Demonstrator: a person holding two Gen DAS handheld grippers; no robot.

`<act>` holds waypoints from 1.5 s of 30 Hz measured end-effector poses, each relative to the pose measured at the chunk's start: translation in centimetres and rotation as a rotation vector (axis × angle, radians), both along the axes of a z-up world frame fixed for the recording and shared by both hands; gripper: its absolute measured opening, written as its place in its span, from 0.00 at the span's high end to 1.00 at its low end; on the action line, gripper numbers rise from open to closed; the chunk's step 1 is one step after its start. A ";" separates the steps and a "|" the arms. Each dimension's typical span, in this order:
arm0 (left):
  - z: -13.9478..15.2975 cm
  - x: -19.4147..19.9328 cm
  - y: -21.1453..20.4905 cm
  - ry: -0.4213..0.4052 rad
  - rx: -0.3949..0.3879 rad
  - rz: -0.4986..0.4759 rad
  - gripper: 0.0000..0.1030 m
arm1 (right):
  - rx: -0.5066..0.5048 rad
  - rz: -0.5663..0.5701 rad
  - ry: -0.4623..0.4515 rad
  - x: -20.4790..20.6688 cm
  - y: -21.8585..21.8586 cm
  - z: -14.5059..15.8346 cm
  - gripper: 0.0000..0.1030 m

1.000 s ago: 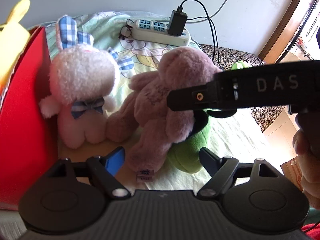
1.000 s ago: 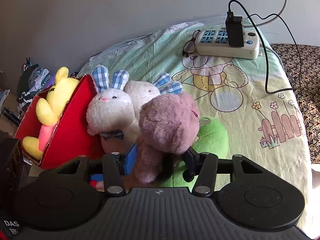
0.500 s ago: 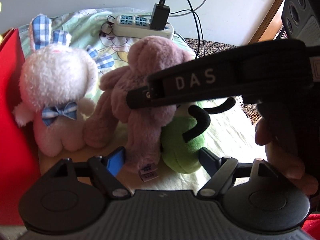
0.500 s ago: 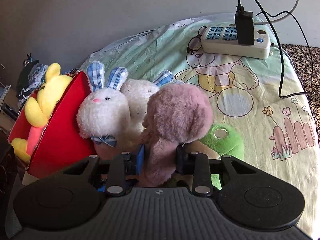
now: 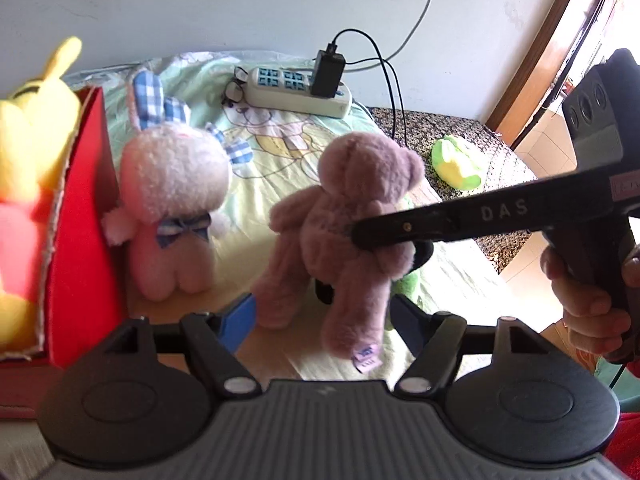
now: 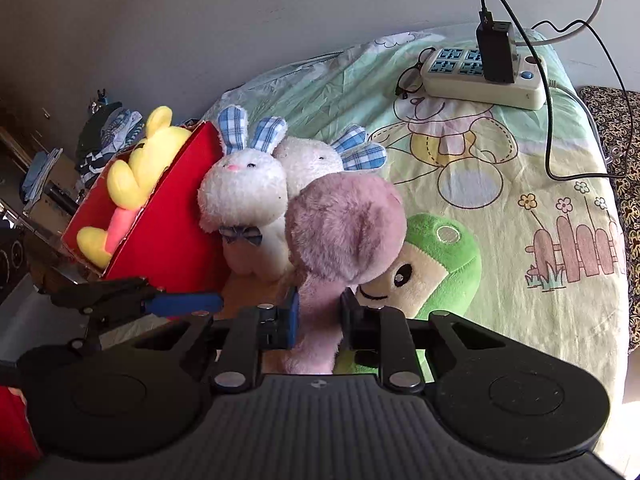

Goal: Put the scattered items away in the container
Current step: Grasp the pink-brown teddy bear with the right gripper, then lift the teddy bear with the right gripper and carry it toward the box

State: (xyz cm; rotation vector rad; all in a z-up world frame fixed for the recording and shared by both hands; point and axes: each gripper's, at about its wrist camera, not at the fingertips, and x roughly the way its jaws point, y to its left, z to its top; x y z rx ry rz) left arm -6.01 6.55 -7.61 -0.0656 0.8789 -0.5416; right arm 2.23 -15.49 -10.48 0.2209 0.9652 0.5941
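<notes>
My right gripper (image 6: 319,314) is shut on a mauve plush bear (image 6: 340,236) and holds it off the bedding; the bear (image 5: 344,236) hangs in front of my left gripper (image 5: 322,316), which is open and empty. A red box (image 6: 160,236) stands at the left with a yellow plush (image 6: 136,176) inside it. Two white rabbits with blue checked ears (image 6: 248,196) lean against the box. A green plush (image 6: 432,264) lies under the bear.
A power strip (image 6: 480,76) with a black charger and trailing cables lies at the back of the bed beside a pair of glasses (image 6: 408,78). Another small green plush (image 5: 456,164) lies on the patterned cover at the right. A wall stands behind.
My right gripper closed tighter on the bear and lifted it off the green plush. The bear's legs now hang free. The left gripper drew back and stays open.
</notes>
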 end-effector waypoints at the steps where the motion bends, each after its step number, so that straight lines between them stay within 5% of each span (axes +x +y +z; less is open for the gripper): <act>1: 0.1 0.0 0.1 -0.004 -0.002 0.004 0.25 | 0.005 0.021 0.001 -0.4 -0.2 0.1 0.79; 8: -2.5 1.0 -0.9 0.060 -0.017 -0.050 0.19 | 0.002 0.087 0.025 -1.6 -0.6 -1.1 0.79; 15: -3.7 1.0 0.5 0.134 -0.118 -0.019 0.19 | 0.054 0.048 0.093 -1.0 -0.6 -1.8 0.68; 25: -5.3 1.8 -1.9 0.181 -0.110 -0.065 0.24 | 0.078 0.017 0.140 0.0 0.3 -2.6 0.67; 28: -5.7 1.2 -3.0 0.162 -0.054 -0.066 0.27 | 0.062 0.023 0.129 -0.3 0.4 -2.5 0.67; 45: -2.9 -4.2 -1.1 0.115 0.011 -0.028 0.32 | 0.023 0.139 0.080 -4.1 3.3 -0.4 0.69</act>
